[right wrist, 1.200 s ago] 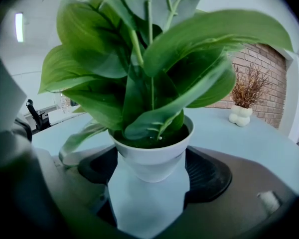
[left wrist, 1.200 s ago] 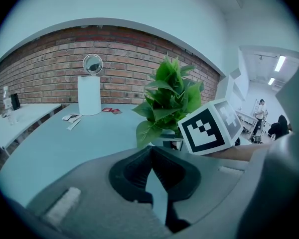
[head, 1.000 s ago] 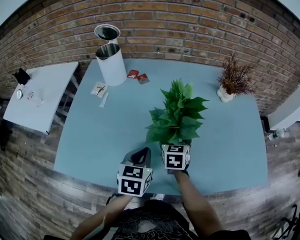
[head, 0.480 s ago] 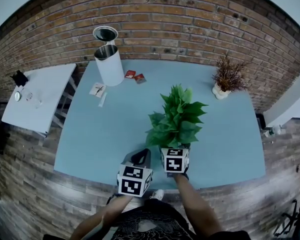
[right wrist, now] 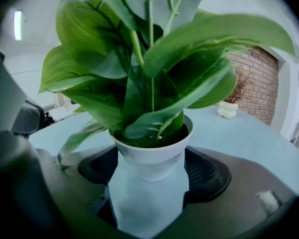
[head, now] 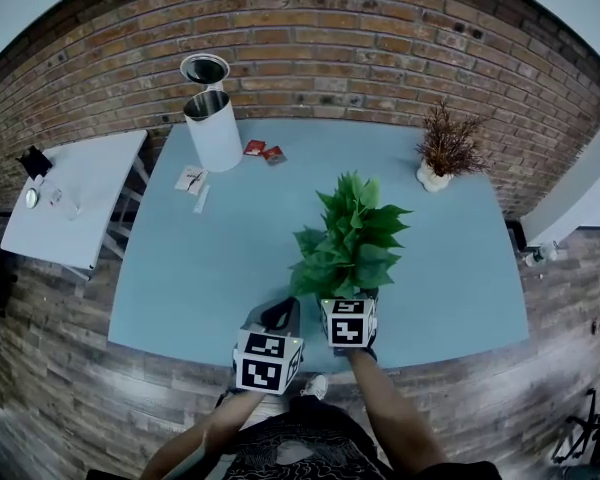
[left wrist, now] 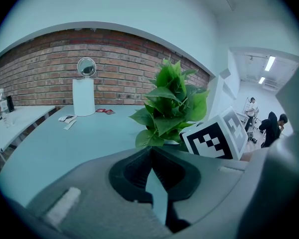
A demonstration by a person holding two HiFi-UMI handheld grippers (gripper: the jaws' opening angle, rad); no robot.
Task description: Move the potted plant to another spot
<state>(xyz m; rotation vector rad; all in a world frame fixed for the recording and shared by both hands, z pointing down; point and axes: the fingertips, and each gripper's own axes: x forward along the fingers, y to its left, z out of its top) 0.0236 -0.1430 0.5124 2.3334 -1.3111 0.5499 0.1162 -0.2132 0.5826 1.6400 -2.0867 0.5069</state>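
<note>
The potted plant (head: 350, 238), broad green leaves in a small white pot (right wrist: 150, 156), is near the front middle of the blue table (head: 180, 268). My right gripper (head: 355, 296) is shut on the pot, whose sides sit between the dark pads (right wrist: 209, 173). In the head view the marker cube hides the pot. My left gripper (head: 285, 306) hovers just left of it at the table's front edge, its jaws together with nothing in them (left wrist: 150, 151). The left gripper view shows the plant (left wrist: 169, 103) and the right gripper's cube (left wrist: 217, 138) close on its right.
A white cylinder bin (head: 213, 128) with a round mirror (head: 204, 68) stands back left, with red packets (head: 263, 150) and paper slips (head: 192, 180) nearby. A dried plant in a white pot (head: 442, 153) is back right. A white side table (head: 70, 193) stands left, a brick wall behind.
The head view has drifted, so the table's far objects sit slightly more left. My right gripper keeps hold of the pot. The left gripper has stayed where it was.
</note>
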